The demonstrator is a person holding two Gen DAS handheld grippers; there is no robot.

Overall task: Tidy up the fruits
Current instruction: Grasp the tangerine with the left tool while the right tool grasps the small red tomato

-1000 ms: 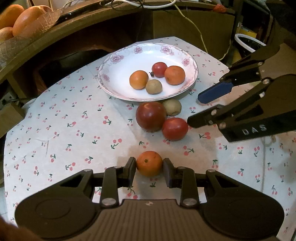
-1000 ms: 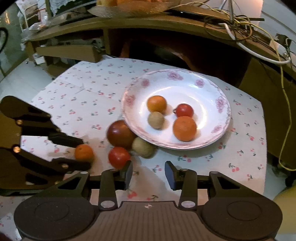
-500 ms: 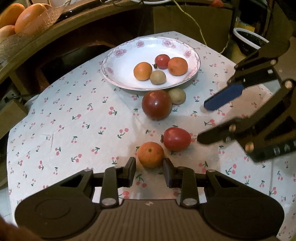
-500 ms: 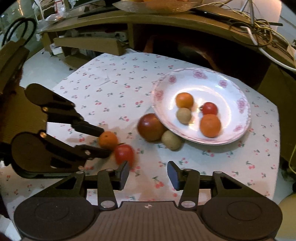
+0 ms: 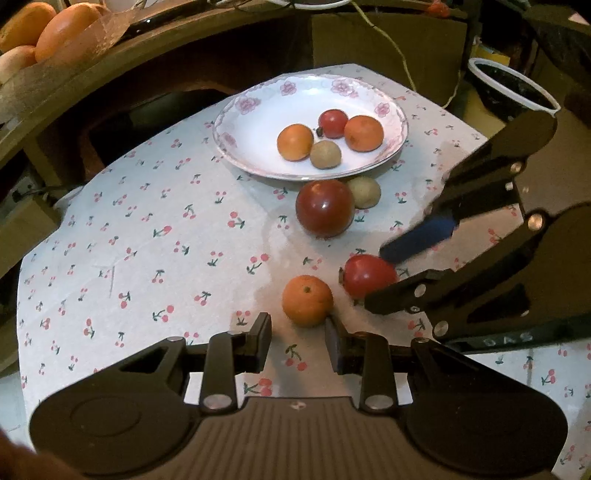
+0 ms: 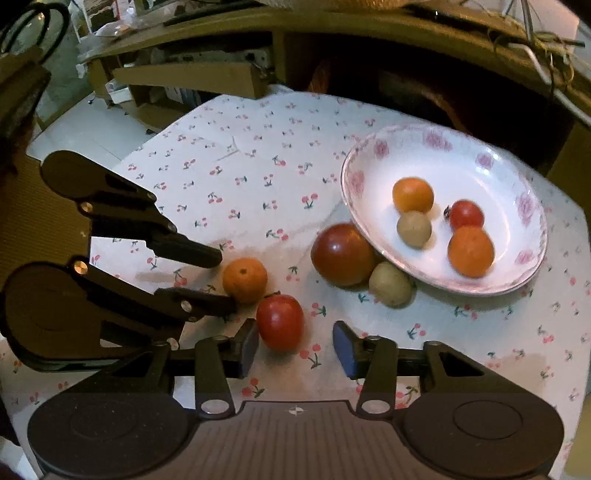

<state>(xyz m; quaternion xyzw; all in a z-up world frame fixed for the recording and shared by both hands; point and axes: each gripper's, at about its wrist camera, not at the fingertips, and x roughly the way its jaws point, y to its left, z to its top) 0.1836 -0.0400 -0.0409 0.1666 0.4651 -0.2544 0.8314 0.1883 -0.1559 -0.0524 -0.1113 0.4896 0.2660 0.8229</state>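
A small orange lies on the cherry-print cloth just ahead of my open left gripper, outside its fingers; it also shows in the right wrist view. A red tomato lies beside it, at the left finger of my open right gripper; in the left wrist view the tomato sits between the right gripper's fingertips. A big dark red fruit and a small green-brown fruit lie next to the white floral plate. The plate holds two oranges, a tomato and a green-brown fruit.
A wooden shelf curves behind the table, with a glass bowl of large orange fruits at upper left. A white-rimmed dark bowl stands beyond the table's right edge. Cables run along the shelf.
My left gripper has pulled back, so the orange is now ahead of its fingers instead of between them. My right gripper has moved down to the tomato, which shifted beside the orange.
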